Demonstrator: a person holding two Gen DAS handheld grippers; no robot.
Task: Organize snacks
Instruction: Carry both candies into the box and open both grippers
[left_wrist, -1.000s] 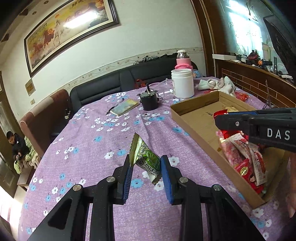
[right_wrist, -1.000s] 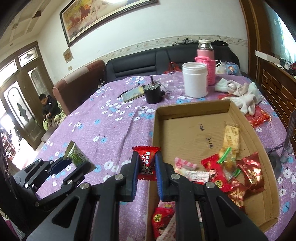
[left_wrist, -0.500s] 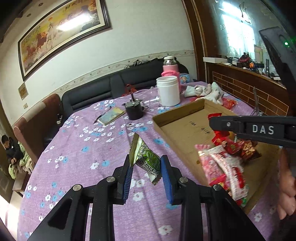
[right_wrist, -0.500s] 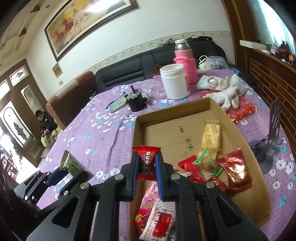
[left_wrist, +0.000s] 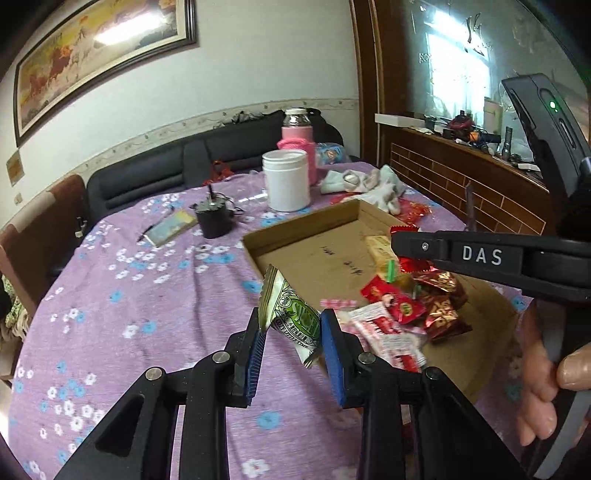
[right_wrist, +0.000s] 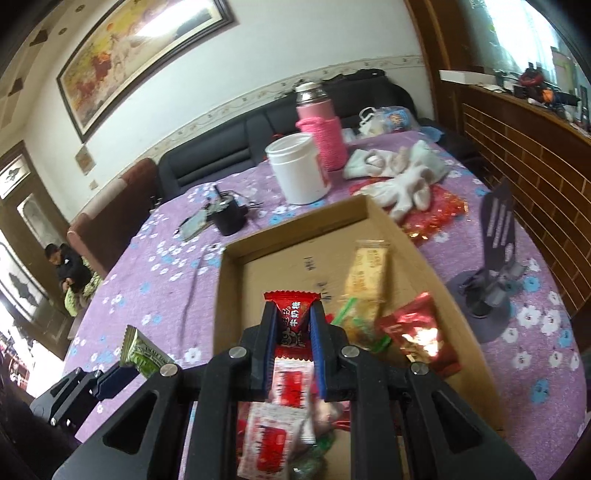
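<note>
My left gripper (left_wrist: 291, 332) is shut on a green snack packet (left_wrist: 290, 314) and holds it above the near left edge of the cardboard tray (left_wrist: 306, 225). My right gripper (right_wrist: 291, 325) is shut on a red candy packet (right_wrist: 293, 317) over the tray's inside (right_wrist: 280, 266), above several wrapped snacks (right_wrist: 284, 384). In the left wrist view the right gripper's side (left_wrist: 480, 254) hangs over the red and pink snacks (left_wrist: 410, 306). In the right wrist view the left gripper and its green packet (right_wrist: 142, 354) show at lower left.
A white jar (left_wrist: 286, 181), a pink bottle (left_wrist: 297, 136), a black cup (left_wrist: 212, 218), a phone (left_wrist: 170, 229) and white gloves (left_wrist: 373, 184) stand behind the tray on the purple floral cloth. A grey stand (right_wrist: 495, 258) is right of the tray.
Both grippers have moved right and forward over the tray, each still holding its packet. The green packet is now at the tray's near edge; the red candy is above the snacks.
</note>
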